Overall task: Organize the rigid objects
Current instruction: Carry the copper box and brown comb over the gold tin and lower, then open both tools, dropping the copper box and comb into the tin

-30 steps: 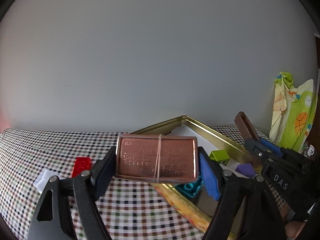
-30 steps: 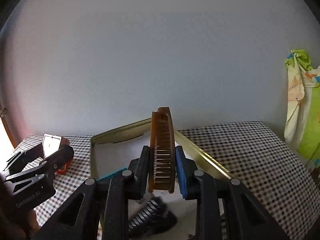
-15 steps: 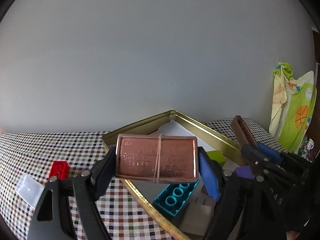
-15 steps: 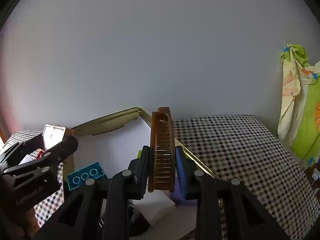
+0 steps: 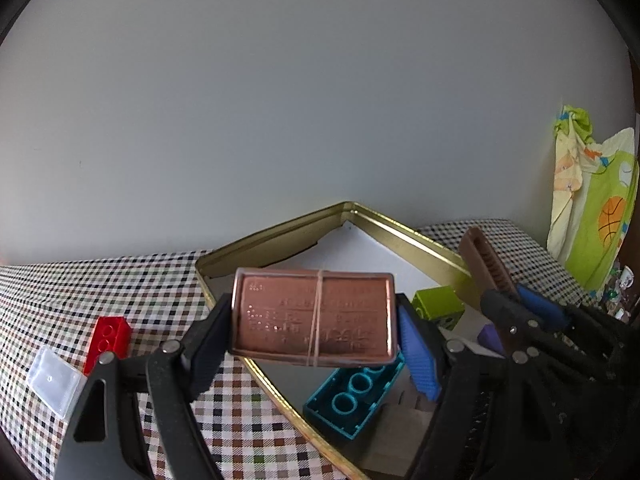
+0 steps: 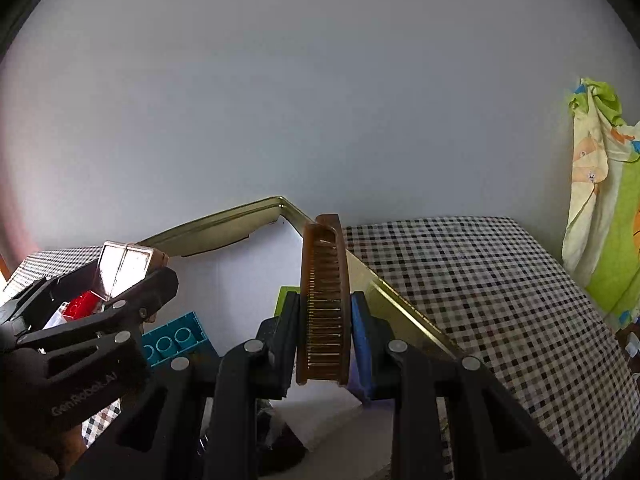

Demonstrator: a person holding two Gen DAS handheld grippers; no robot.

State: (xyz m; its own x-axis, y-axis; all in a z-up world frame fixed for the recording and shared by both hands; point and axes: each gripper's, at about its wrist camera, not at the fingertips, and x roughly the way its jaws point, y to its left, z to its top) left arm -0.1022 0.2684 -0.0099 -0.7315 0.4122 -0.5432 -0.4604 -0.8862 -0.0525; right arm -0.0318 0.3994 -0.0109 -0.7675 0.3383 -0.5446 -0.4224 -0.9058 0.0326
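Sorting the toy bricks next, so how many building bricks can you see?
3: red brick on the checkered cloth left of the gold tray; teal brick and green brick inside it. More may be hidden.

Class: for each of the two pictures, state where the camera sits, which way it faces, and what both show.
Left wrist: on the left hand-held gripper, facing its copper rectangular tin, the gold metal tray and wall.
Right wrist: on the right hand-held gripper, facing its brown plastic comb and the same tray.
Shared: tray, teal toy brick, each other's gripper.
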